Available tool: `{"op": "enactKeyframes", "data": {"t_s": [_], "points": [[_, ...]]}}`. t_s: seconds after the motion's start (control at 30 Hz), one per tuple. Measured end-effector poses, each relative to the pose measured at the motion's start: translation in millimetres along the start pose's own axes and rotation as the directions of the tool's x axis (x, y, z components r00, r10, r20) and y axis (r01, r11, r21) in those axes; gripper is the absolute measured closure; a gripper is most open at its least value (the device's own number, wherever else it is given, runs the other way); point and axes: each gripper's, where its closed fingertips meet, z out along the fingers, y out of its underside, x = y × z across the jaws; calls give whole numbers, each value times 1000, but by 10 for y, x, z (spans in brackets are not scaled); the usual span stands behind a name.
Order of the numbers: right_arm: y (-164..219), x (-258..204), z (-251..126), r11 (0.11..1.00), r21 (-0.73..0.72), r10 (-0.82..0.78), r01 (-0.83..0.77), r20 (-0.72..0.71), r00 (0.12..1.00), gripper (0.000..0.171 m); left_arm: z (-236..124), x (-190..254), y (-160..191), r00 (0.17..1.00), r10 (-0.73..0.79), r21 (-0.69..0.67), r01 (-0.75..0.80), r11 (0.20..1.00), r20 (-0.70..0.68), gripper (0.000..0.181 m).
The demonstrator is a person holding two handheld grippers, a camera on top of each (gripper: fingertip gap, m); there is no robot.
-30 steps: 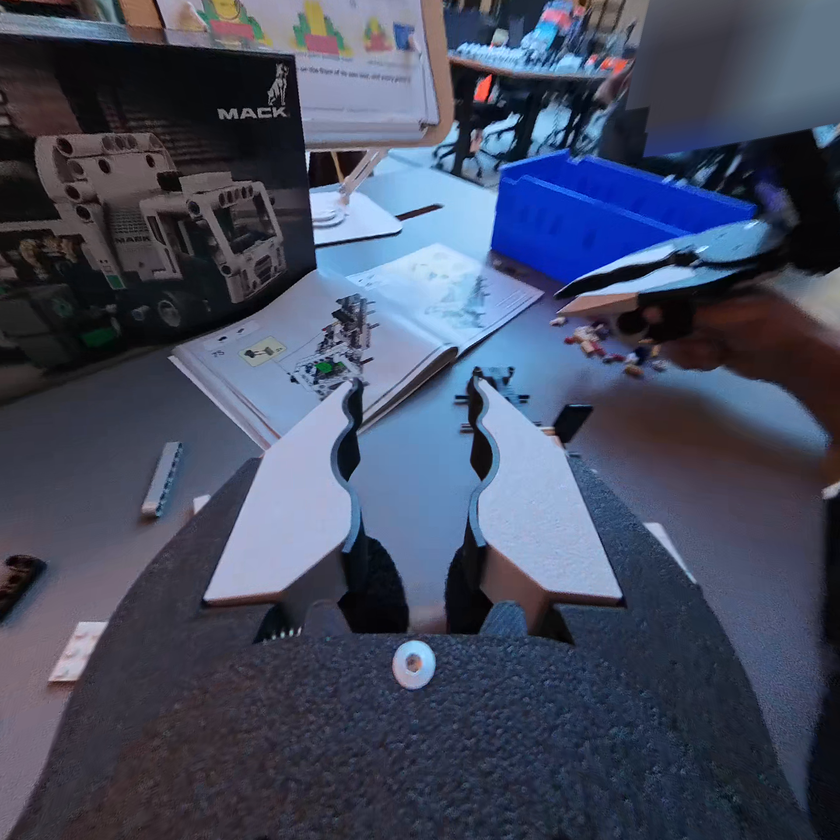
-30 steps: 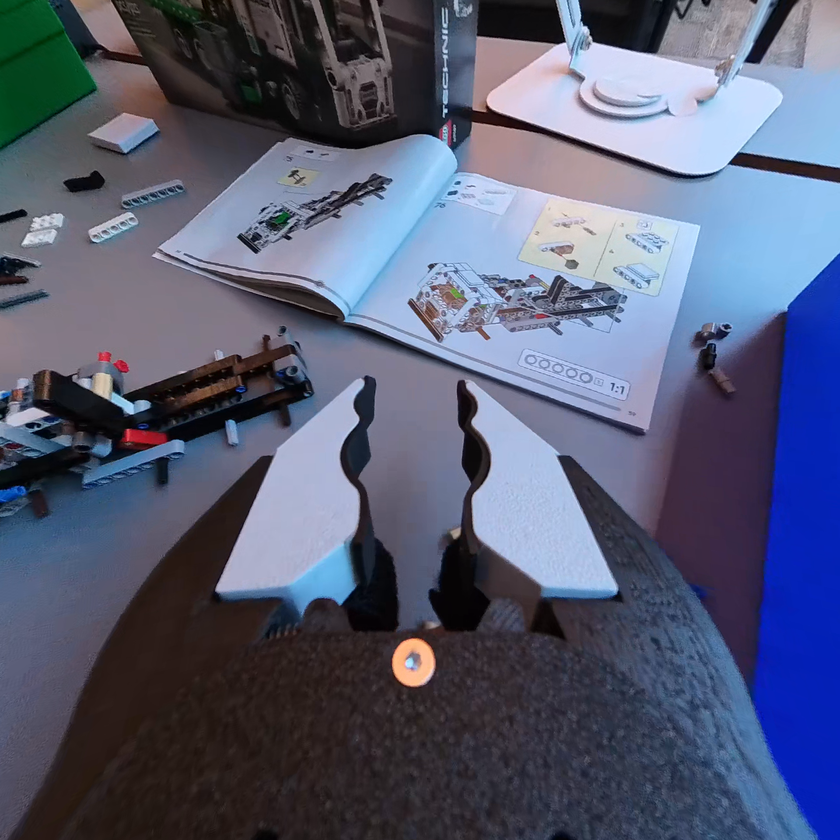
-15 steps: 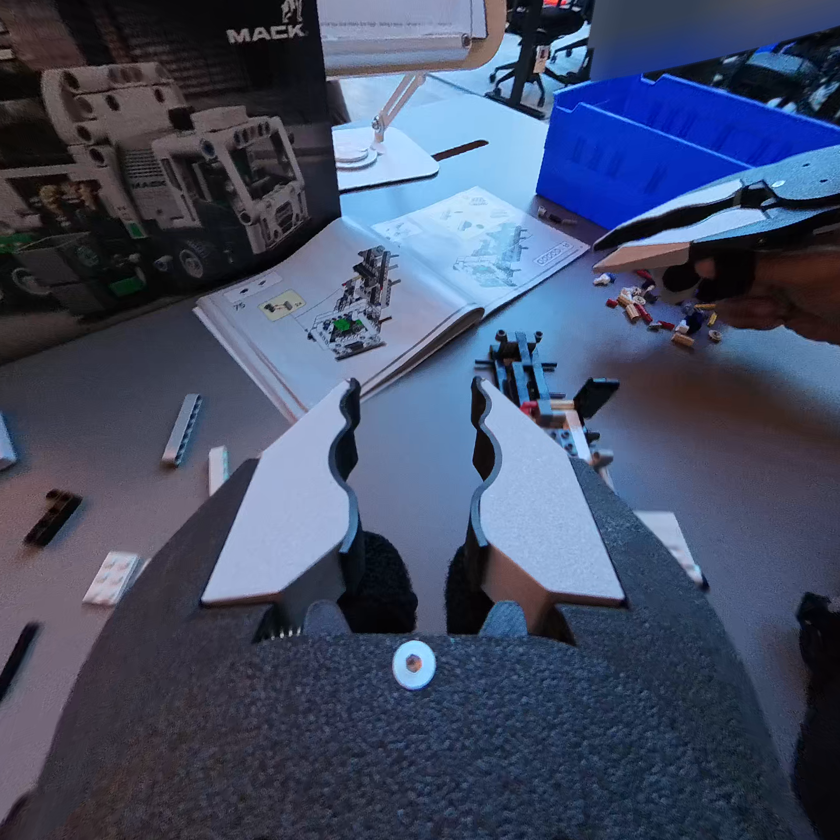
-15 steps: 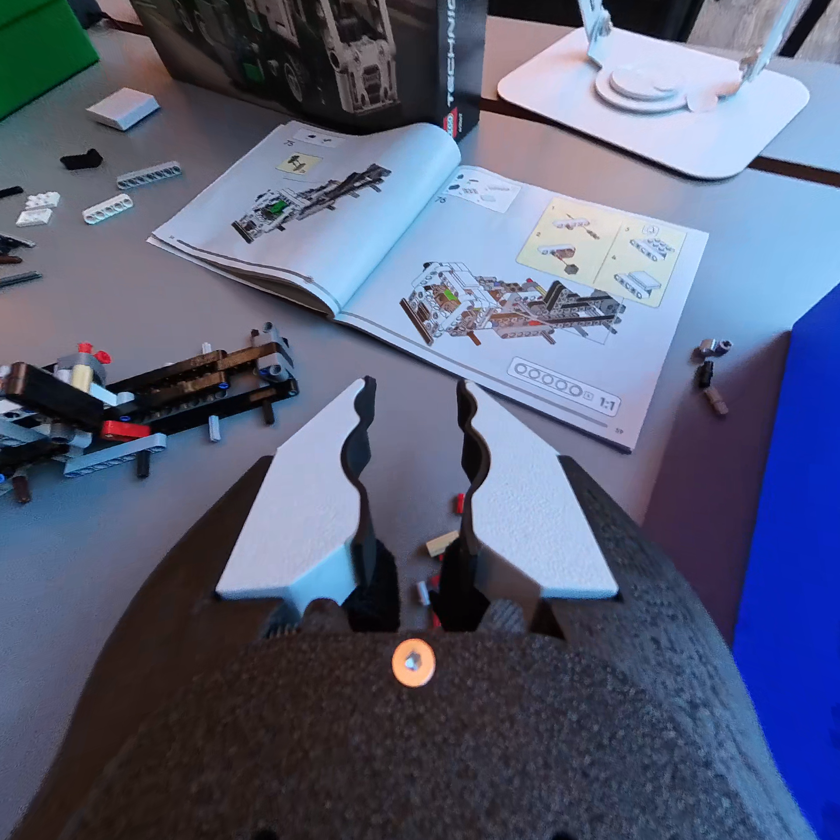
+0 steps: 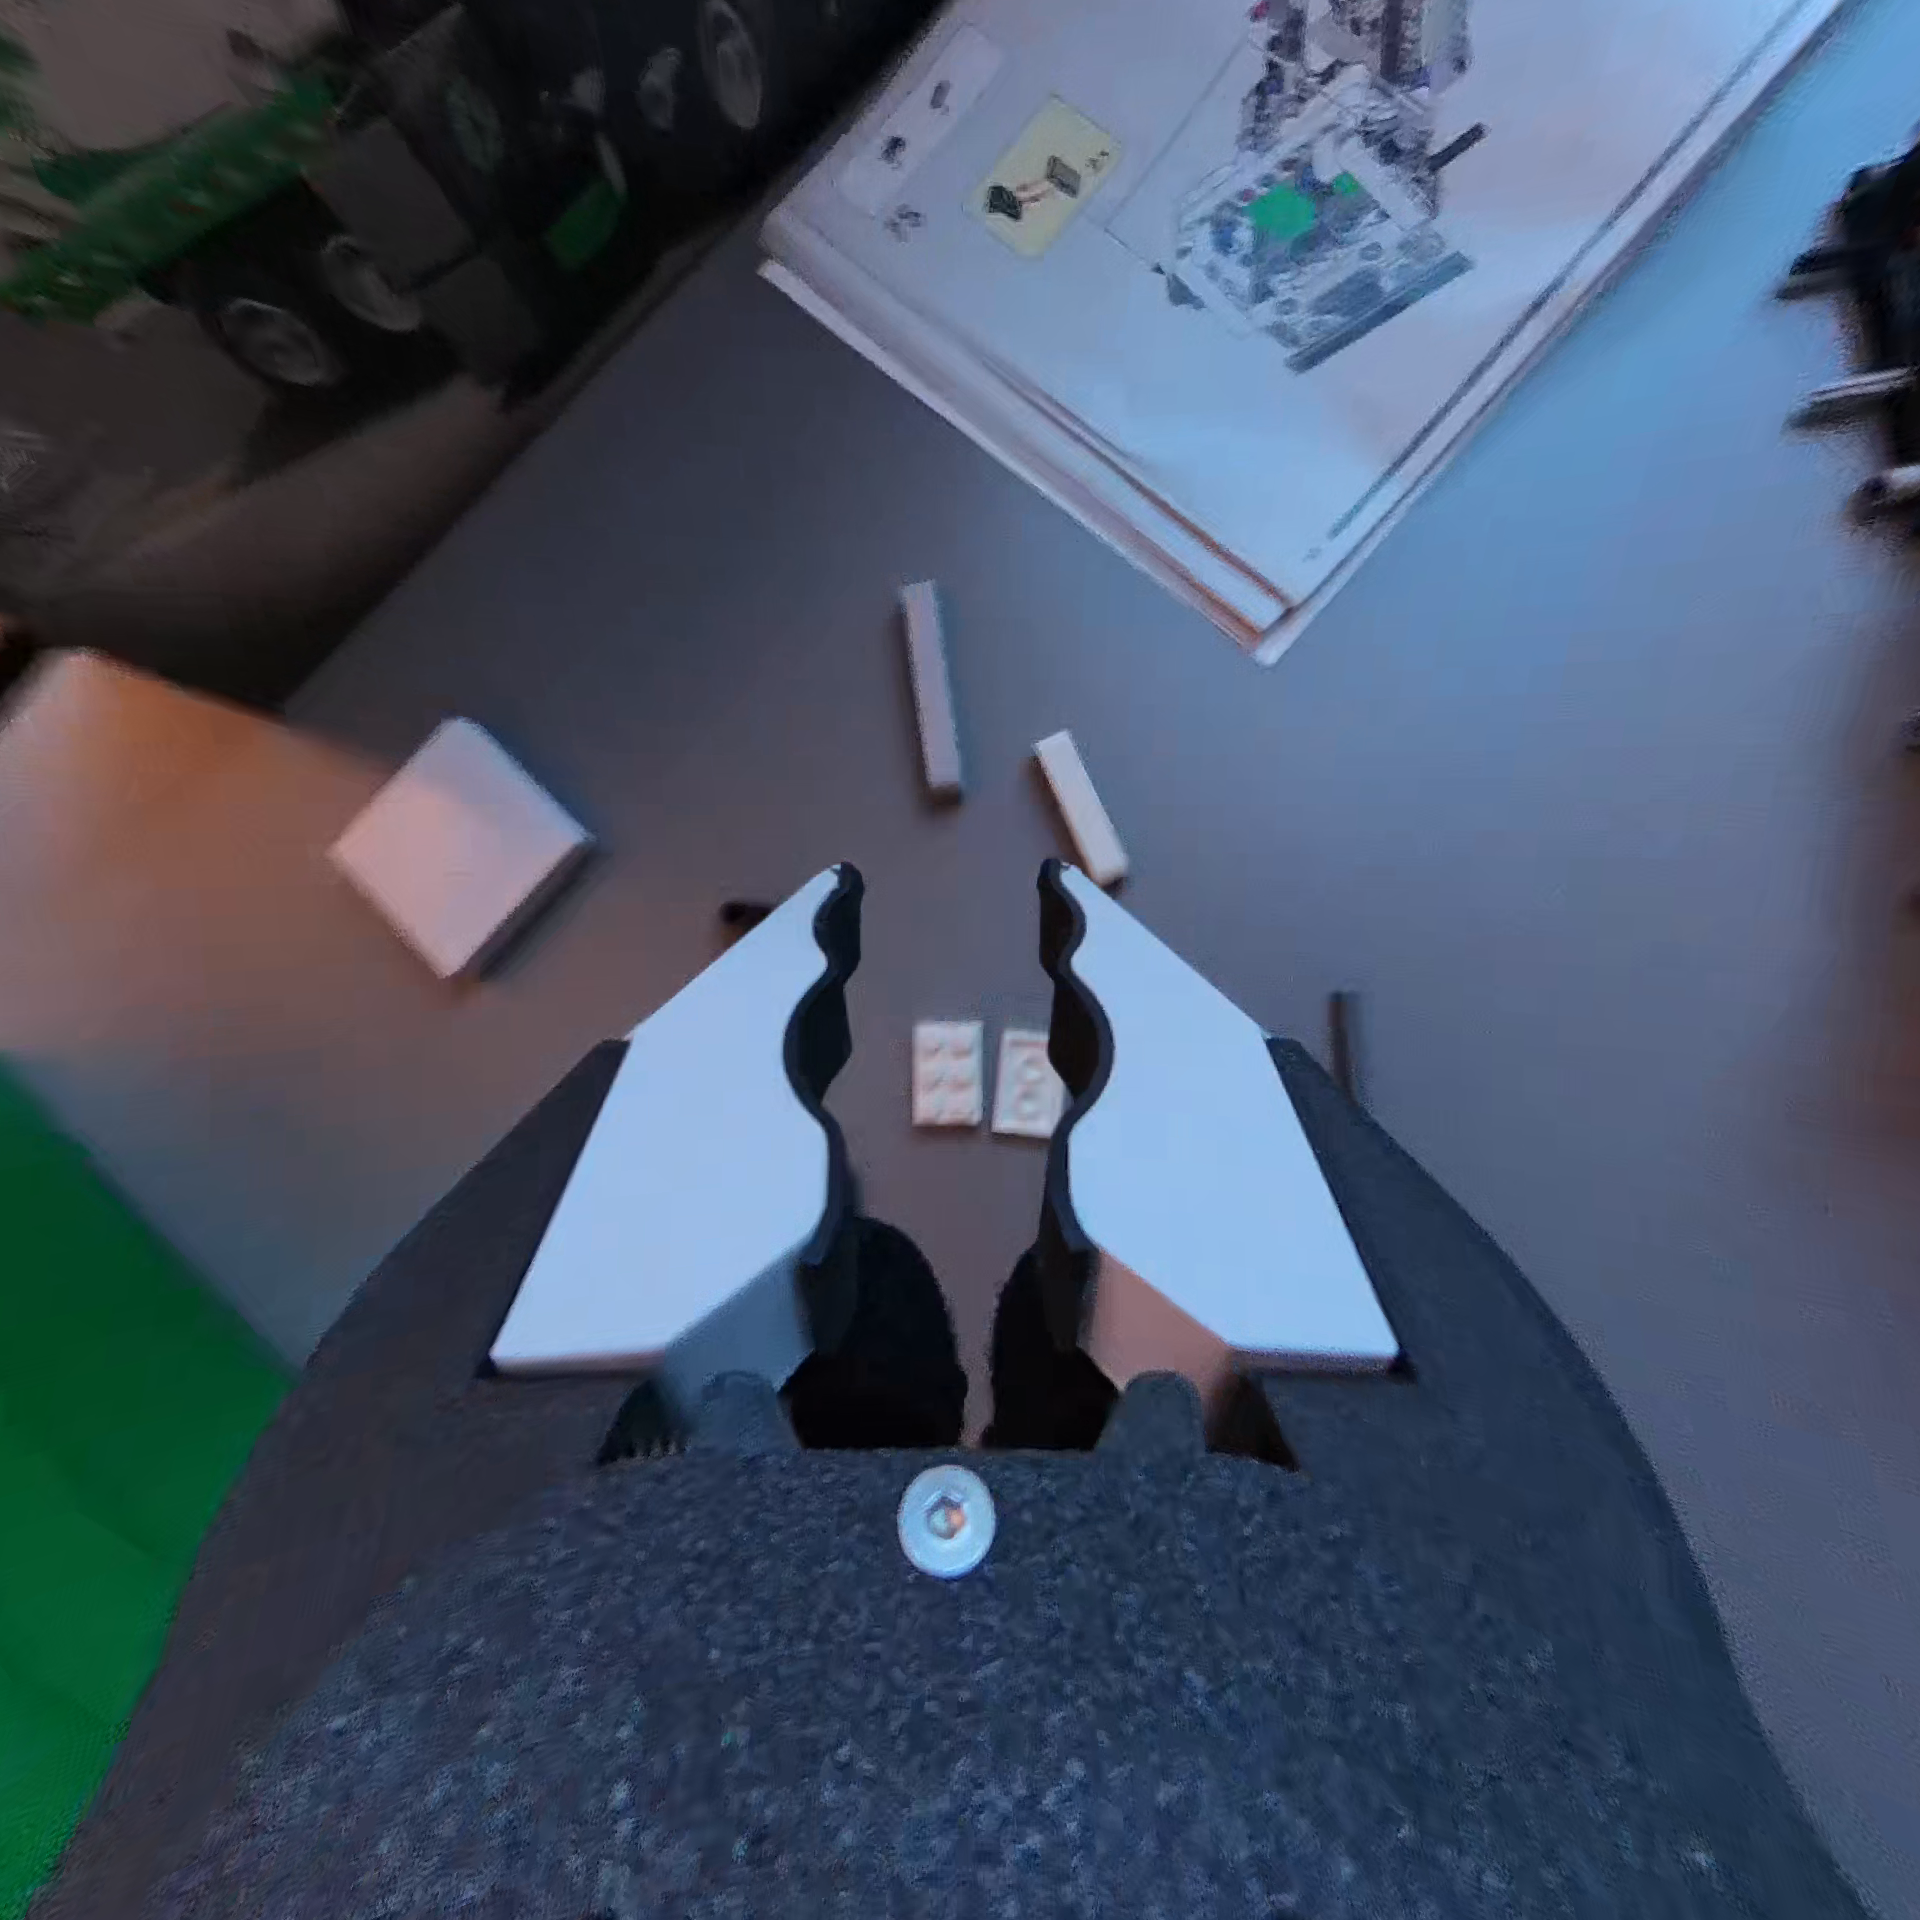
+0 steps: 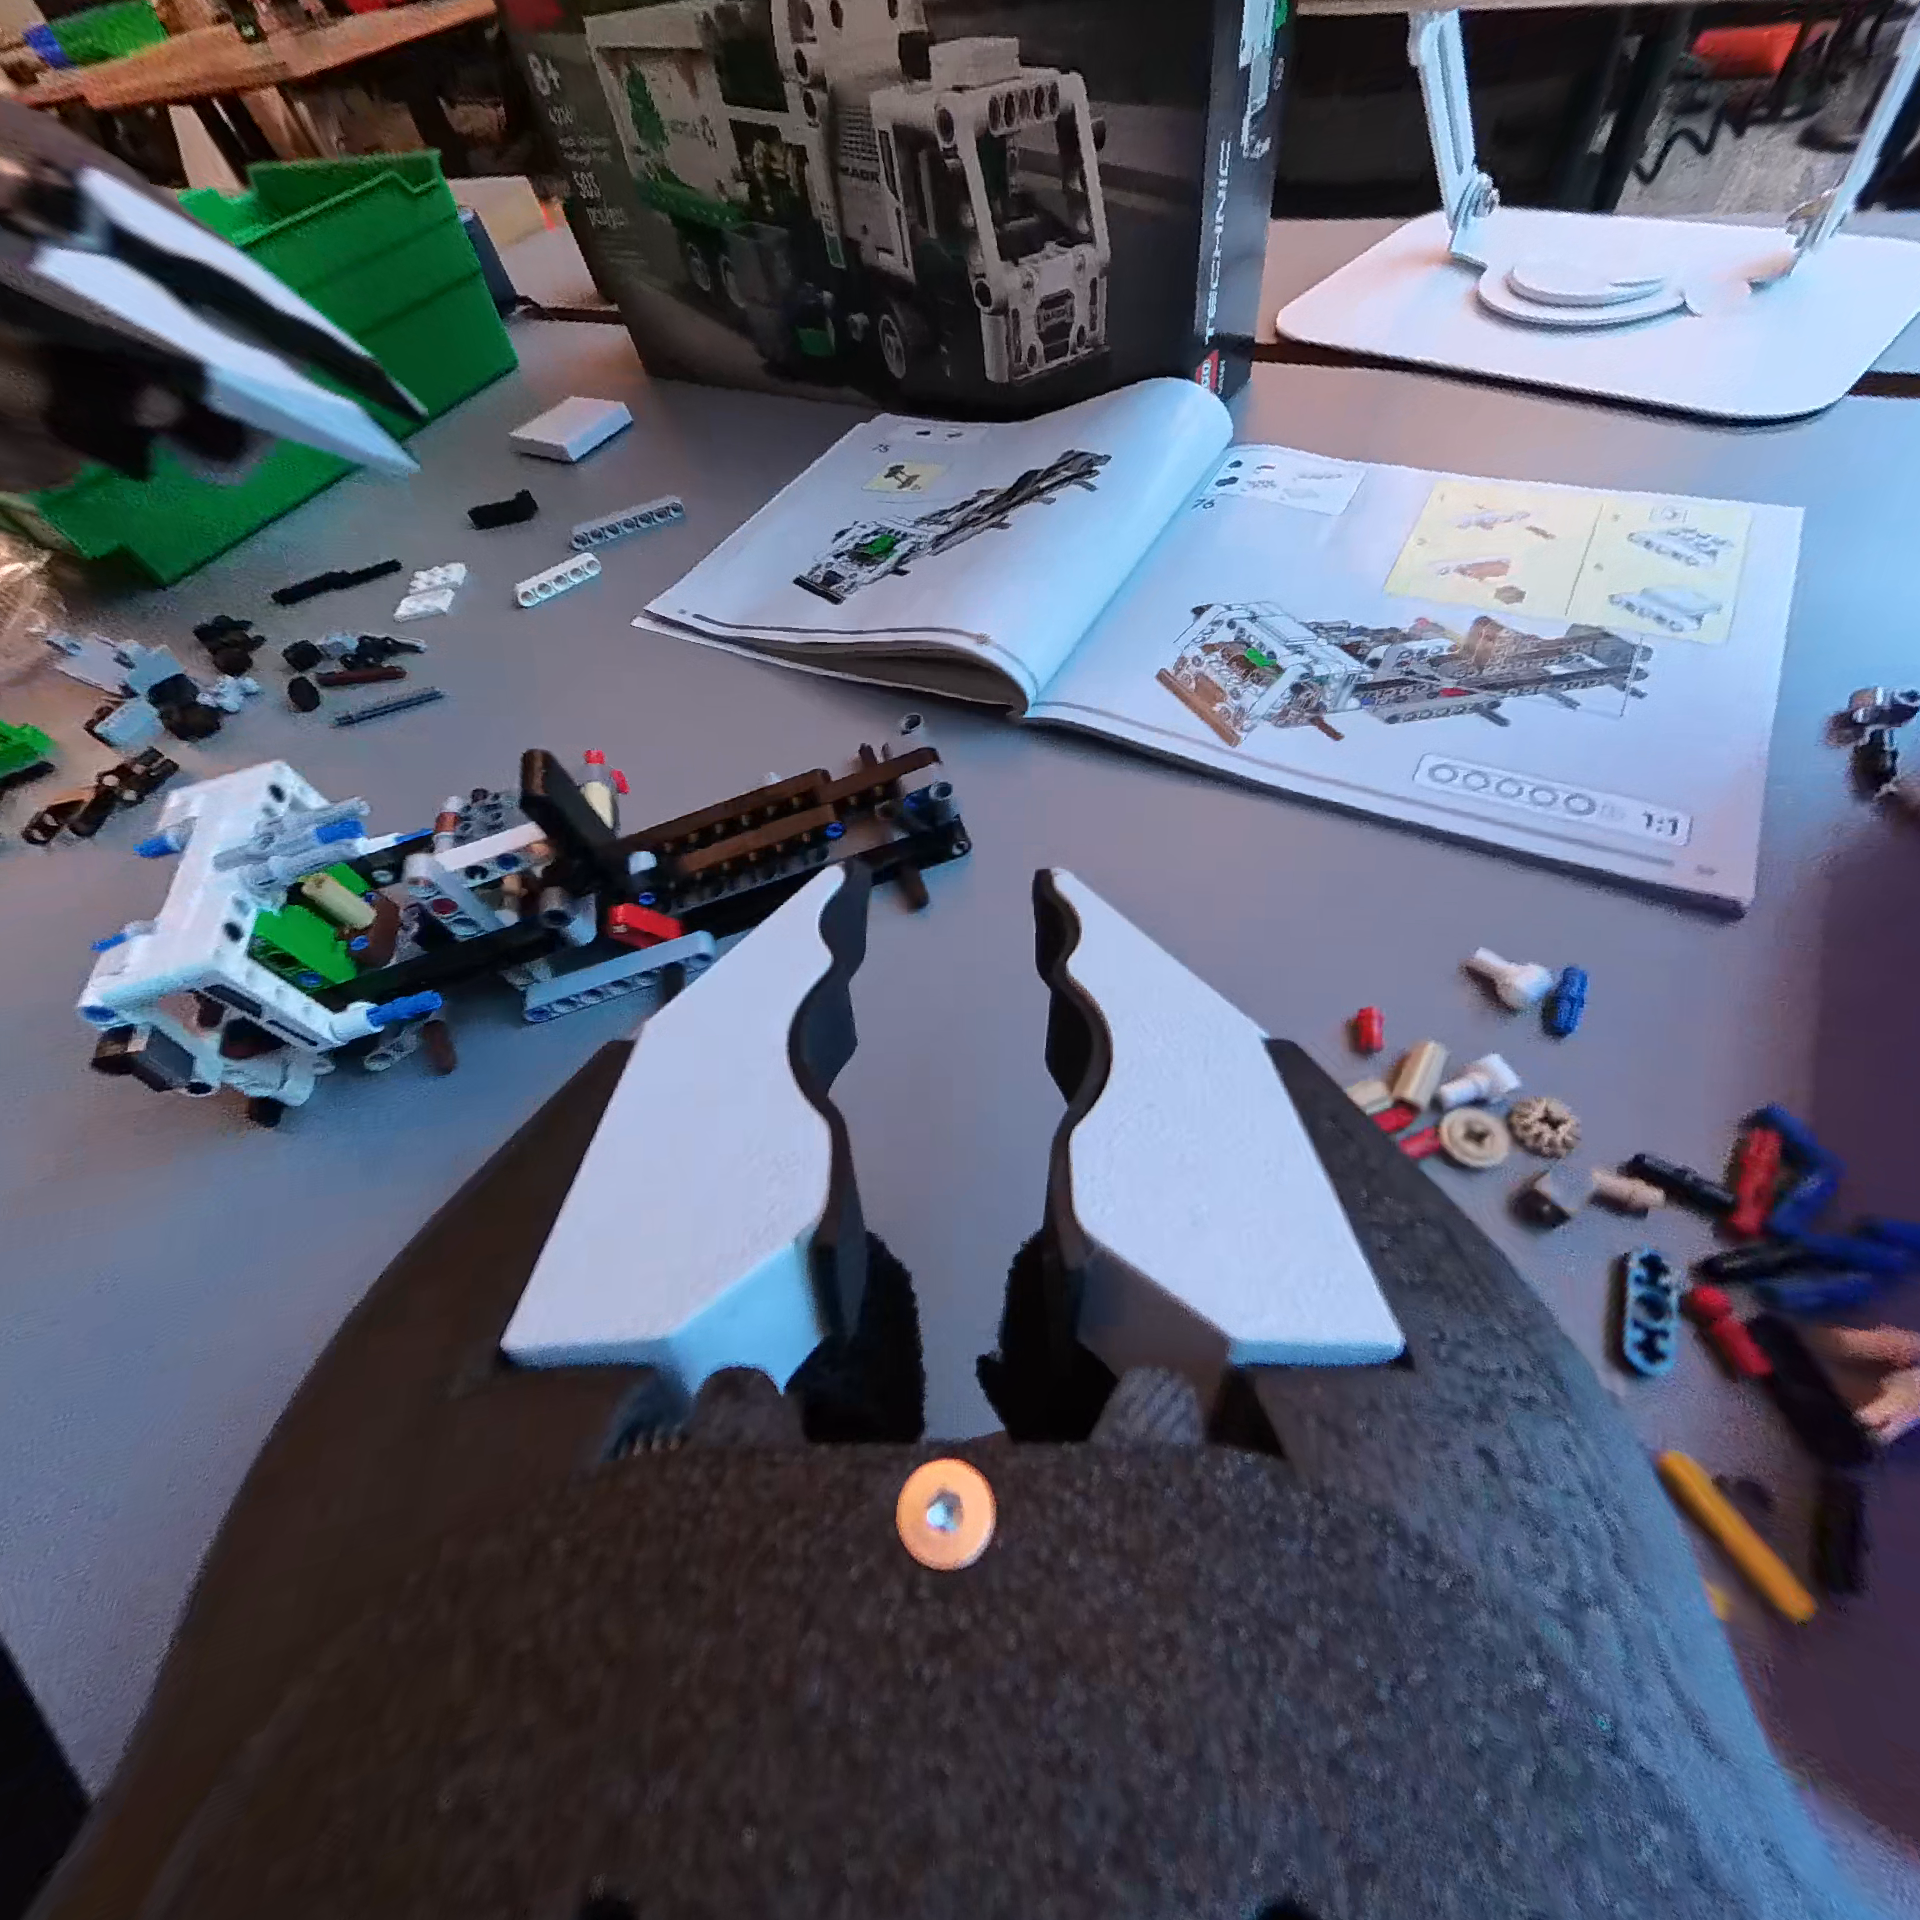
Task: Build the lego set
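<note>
You are working at a smooth grey table [image 6: 1039,790] in a room with more benches and clutter behind it. A dark set box [image 6: 935,177] printed with a white truck stands at the far edge, a green bin [image 6: 353,281] to its left and a white stand base [image 6: 1600,312] to its right. An open instruction booklet [image 6: 1226,623] lies flat in front of the box.

Your right gripper [image 6: 943,883] hovers released and empty above the table, jaws apart. Just left of its tips lies the half-built truck chassis [image 6: 468,904], white cab end toward you, dark beams pointing to the booklet. Loose pins and gears [image 6: 1558,1132] are scattered to the right; small black and grey parts [image 6: 208,675] lie far left.

Your left gripper [image 5: 948,878] also hangs released and empty, tilted down over two small white plates [image 5: 948,1075] side by side. Beyond its tips rest two pale beams [image 5: 932,701], one long and one short, with a white tile [image 5: 462,847] to the left. The left view is blurred.
</note>
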Motion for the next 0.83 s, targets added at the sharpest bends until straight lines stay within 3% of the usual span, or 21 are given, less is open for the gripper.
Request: {"op": "enactKeyframes", "data": {"t_s": [0.13,0.23,0.4,0.53,0.63,0.73,0.83], "points": [[42,-30,-98,999,33,3,-2,-32,999,140,305,312,-51,948,-165,-115,138,984,-272,151],[73,-40,-130,999,30,-8,10,-39,999,140,463,410,83,972,-121,-183,84,979,-201,151],[84,-21,-114,999,19,-33,34,-38,999,141,505,407,133,989,-122,-174,105,979,-89,158],[108,-21,-99,1000,19,-25,26,-15,1000,142,504,413,130,985,-139,-169,120,978,-105,174],[135,-13,-96,1000,13,-3,3,6,1000,142,504,444,102,980,-137,-194,108,975,-143,174],[116,-2,-120,1000,25,17,-17,20,1000,142,411,536,-255,979,-60,-117,38,992,-195,174],[105,-5,-140,999,24,27,-28,32,999,142,246,1029,-1117,928,95,48,-84,995,-360,174]]}}
